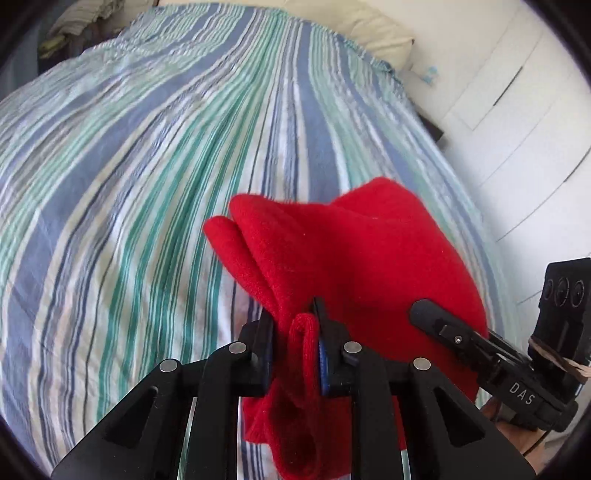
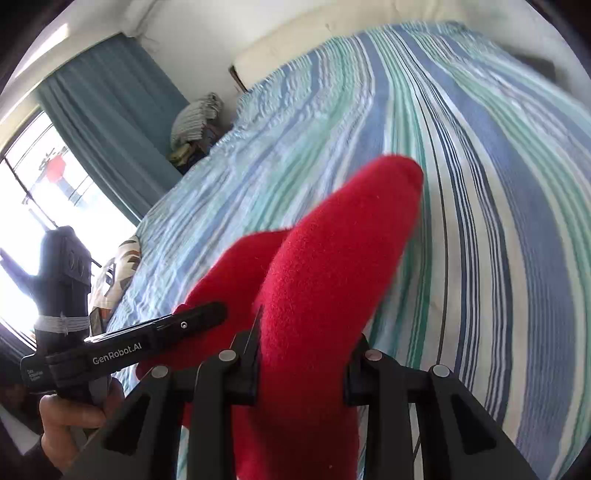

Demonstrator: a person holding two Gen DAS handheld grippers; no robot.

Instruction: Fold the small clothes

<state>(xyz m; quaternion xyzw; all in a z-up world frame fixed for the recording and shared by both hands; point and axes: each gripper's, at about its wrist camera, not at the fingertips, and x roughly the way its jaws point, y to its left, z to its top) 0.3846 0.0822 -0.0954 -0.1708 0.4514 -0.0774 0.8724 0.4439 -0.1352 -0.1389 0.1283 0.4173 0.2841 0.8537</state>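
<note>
A red fleece garment [image 1: 332, 251] hangs in the air over a striped bed [image 1: 129, 166], held by both grippers. My left gripper [image 1: 295, 332] is shut on a bunched edge of it. My right gripper [image 2: 306, 343] is shut on another part of the red garment [image 2: 332, 258], which drapes over and between its fingers and hides the fingertips. The right gripper also shows in the left wrist view [image 1: 480, 350], at the garment's right side. The left gripper shows in the right wrist view [image 2: 147, 347], held by a hand at the left.
The bed [image 2: 461, 184] has a blue, green and white striped cover. A cream pillow [image 1: 373, 33] lies at its head. White cupboard doors [image 1: 517, 110] stand beside it. A pile of folded fabric [image 2: 195, 118], a blue curtain [image 2: 110, 110] and a bright window [image 2: 29, 206] are on the other side.
</note>
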